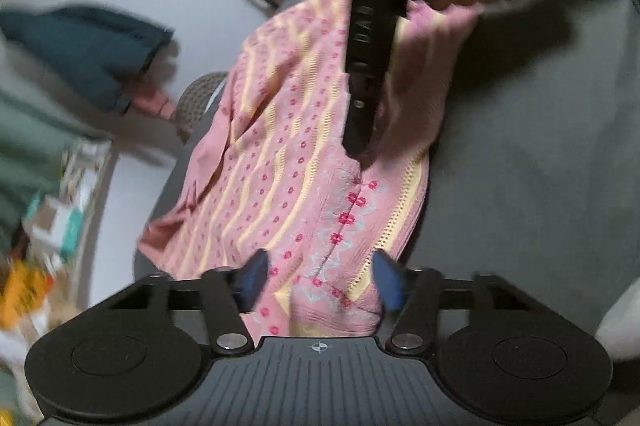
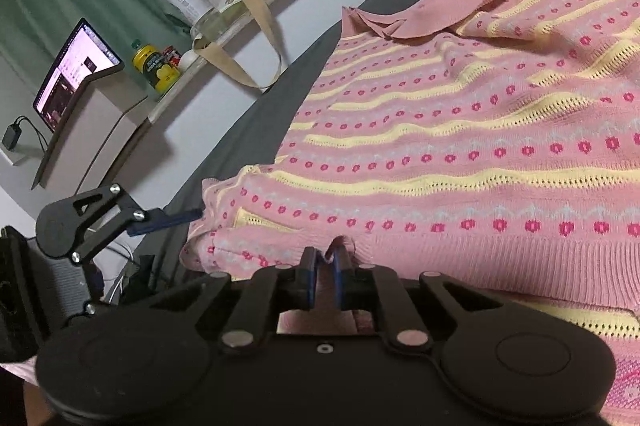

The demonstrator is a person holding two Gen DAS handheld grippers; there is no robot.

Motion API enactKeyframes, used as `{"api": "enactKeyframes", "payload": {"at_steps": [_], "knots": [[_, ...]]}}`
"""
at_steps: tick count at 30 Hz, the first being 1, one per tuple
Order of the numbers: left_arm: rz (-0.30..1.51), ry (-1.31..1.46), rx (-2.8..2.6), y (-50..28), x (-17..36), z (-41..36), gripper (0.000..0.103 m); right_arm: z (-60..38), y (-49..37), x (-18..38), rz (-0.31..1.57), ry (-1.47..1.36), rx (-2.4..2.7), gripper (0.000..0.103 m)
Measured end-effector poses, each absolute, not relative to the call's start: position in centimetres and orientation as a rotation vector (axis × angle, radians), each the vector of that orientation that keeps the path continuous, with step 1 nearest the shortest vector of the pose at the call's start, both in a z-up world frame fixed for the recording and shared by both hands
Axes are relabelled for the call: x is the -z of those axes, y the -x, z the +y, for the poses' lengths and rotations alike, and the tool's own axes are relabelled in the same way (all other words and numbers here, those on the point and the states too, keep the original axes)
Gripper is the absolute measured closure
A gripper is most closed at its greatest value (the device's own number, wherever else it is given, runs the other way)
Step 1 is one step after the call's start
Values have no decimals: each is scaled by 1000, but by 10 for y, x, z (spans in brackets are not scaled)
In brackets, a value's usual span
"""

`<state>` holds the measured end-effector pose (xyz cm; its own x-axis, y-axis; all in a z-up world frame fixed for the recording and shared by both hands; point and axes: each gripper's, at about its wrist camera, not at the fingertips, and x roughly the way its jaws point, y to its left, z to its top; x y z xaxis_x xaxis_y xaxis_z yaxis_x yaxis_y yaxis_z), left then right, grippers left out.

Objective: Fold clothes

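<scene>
Clutter lines the shelf (image 2: 224, 37) beside your grey bed (image 2: 256, 129): laptop (image 2: 76, 73), bottles. Pink patterned sweater (image 2: 460, 145) lies rumpled; your right gripper (image 2: 325, 268) pinches its hem, while your left gripper (image 1: 318, 278), blurred, seems spread around fabric.

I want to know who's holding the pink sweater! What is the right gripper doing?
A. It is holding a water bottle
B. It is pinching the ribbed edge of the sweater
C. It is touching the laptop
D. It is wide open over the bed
B: in the right wrist view the right gripper has its blue fingers nearly together, with a bit of the pink sweater ribbed hem bunched between them.
</scene>
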<state>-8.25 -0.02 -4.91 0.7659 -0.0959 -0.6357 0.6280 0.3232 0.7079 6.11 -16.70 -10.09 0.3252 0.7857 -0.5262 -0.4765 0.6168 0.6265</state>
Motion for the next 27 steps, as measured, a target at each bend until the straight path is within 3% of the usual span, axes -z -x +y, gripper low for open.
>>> {"api": "enactKeyframes", "payload": {"at_steps": [7,11,13,22,24,25,27], "knots": [[571,-1372,568,86,68,-19,61,-160,-53,91,888,-279,-891,87],[615,-1330,564,82,66,-19,81,-153,-43,80,831,-95,-929,65],[632,-1312,562,82,65,-18,86,-152,-41,80,814,-35,-939,65],[632,-1162,552,91,50,-3,89,-153,-41,95,826,-106,-1020,66],[625,-1131,551,91,46,0,89,-152,-40,93,817,-111,-1051,75],[627,-1123,549,92,44,1,89,-151,-38,91,810,-94,-1059,85],[630,-1114,549,95,43,4,89,-148,-34,86,803,-51,-1079,92]]}}
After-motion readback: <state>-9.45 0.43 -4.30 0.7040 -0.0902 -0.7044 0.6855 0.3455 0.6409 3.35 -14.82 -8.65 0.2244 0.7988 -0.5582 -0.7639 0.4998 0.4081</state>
